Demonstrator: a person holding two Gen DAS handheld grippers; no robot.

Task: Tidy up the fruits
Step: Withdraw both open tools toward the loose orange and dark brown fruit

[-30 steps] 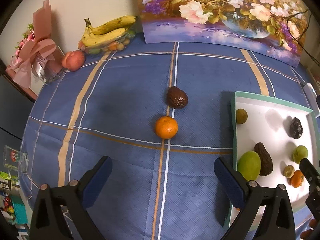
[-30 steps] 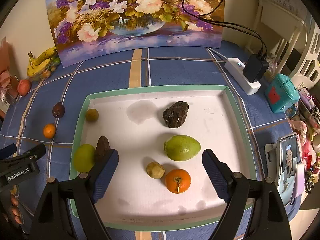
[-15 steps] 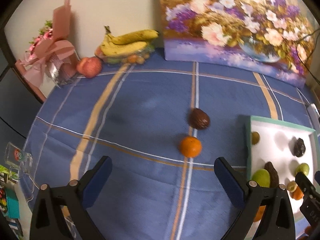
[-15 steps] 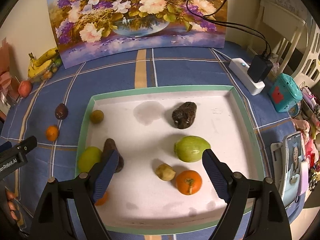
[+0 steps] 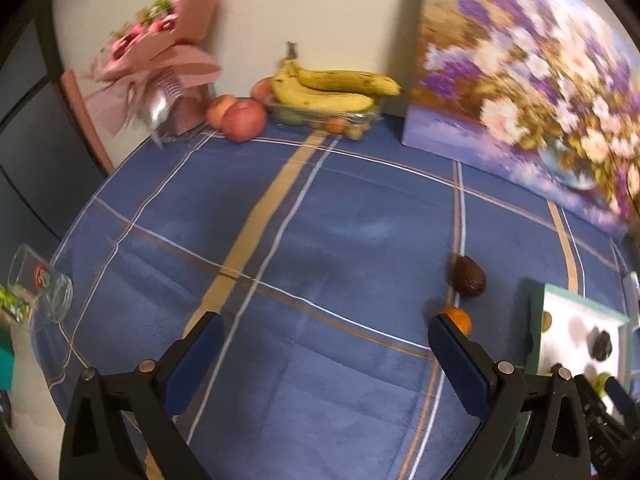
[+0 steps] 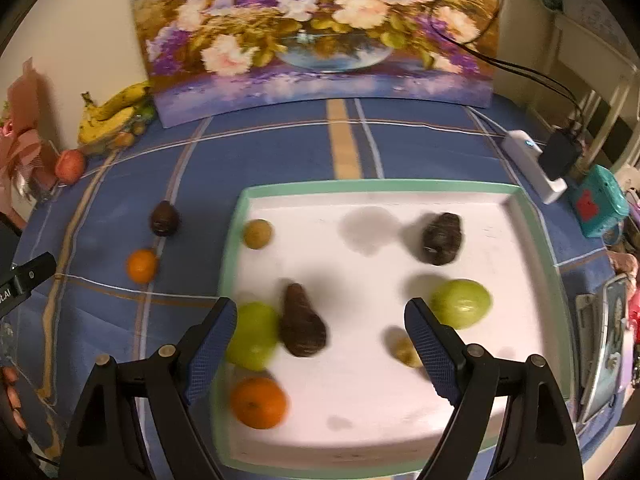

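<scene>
A white tray with a green rim holds several fruits: two green ones, a dark pear-shaped one, a wrinkled dark one, an orange and two small yellowish ones. My right gripper hovers open over the tray's near part, holding nothing. On the blue cloth left of the tray lie a small orange and a dark brown fruit. My left gripper is open and empty above bare cloth, its right finger just in front of the small orange.
Bananas on a clear dish, red apples and a pink bouquet stand at the far left. A flower painting leans against the wall. A glass lies at the cloth's left edge. A power strip and teal box sit right of the tray.
The left gripper has swung left and away from the tray, so the orange and dark fruit now sit at its right finger. The right gripper has shifted left over the tray. Both stay open.
</scene>
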